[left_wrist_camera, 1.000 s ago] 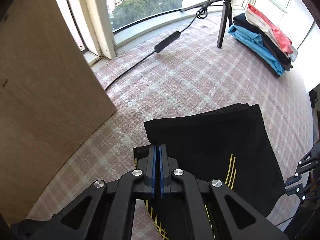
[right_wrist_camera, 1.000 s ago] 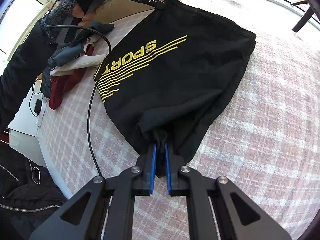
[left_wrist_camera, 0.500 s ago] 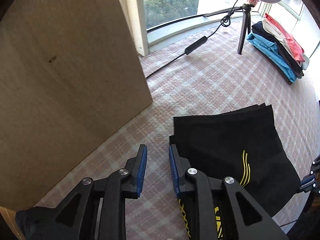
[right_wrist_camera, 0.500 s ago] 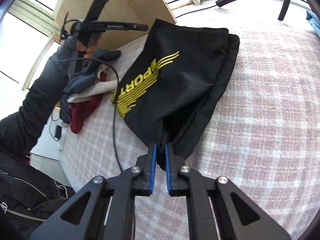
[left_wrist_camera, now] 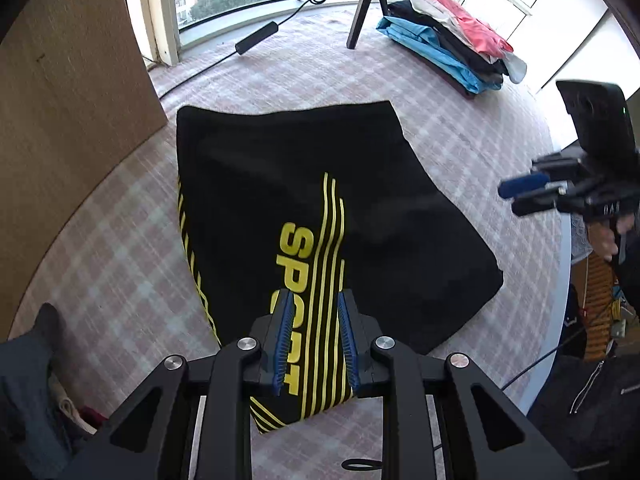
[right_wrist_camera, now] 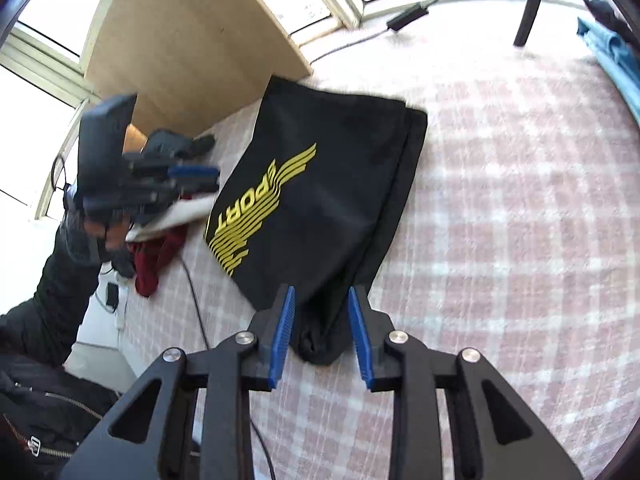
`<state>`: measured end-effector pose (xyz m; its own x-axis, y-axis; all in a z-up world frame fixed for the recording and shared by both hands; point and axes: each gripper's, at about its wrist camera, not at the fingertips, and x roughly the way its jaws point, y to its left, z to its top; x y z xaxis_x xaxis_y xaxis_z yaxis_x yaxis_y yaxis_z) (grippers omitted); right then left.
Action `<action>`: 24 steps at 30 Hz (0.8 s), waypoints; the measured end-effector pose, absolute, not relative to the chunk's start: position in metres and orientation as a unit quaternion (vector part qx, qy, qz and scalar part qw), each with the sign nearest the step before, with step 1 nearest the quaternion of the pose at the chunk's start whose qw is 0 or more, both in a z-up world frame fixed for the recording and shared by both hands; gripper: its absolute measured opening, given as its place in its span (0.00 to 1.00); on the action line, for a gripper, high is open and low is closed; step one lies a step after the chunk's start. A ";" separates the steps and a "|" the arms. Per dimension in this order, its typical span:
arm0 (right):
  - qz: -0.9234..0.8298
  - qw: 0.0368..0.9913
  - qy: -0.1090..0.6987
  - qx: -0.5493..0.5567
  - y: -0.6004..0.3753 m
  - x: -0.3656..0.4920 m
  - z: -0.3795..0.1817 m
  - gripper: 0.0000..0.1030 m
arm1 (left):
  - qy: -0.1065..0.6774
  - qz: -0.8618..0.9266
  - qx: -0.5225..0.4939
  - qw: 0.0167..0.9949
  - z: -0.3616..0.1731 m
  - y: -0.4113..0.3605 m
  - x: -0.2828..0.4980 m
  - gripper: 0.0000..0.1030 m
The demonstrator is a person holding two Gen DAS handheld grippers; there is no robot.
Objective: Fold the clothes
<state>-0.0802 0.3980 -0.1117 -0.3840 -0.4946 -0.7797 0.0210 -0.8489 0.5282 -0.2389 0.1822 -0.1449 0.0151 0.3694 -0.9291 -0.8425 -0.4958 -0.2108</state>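
Note:
A black garment with yellow "SPORT" print and stripes lies folded on the pink checked cloth; it also shows in the right wrist view. My left gripper is open and hangs over its near printed end, holding nothing. My right gripper is open with a bunched corner of the garment lying loose between its blue pads. Each gripper shows in the other's view: the right one at the right edge, the left one at the left.
A stack of folded clothes lies at the far right by the window. A tripod leg and a black cable with an inline box lie beyond the garment. A wooden board stands on the left. Unfolded clothes are heaped at the table's left end.
Both grippers have opened and let go of the garment. The left gripper pulled back and swung over the printed end. The garment now lies flat on the cloth.

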 end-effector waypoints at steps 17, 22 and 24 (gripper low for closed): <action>-0.836 0.037 -0.214 0.504 0.442 -0.160 -0.134 0.58 | 0.191 0.730 -0.537 0.378 -0.152 0.211 -0.327 0.50; -0.826 0.051 -0.221 0.516 0.446 -0.174 -0.156 0.58 | 0.246 0.721 -0.536 0.363 -0.169 0.244 -0.341 0.51; -0.827 0.057 -0.209 0.519 0.435 -0.184 -0.161 0.58 | 0.250 0.713 -0.544 0.365 -0.177 0.250 -0.346 0.51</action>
<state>-0.1835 0.4348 -0.1608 -0.4541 -0.3118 -0.8346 -0.1221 -0.9062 0.4050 -0.3460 0.2505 -0.1767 -0.1405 0.2484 -0.9584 -0.7929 -0.6079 -0.0413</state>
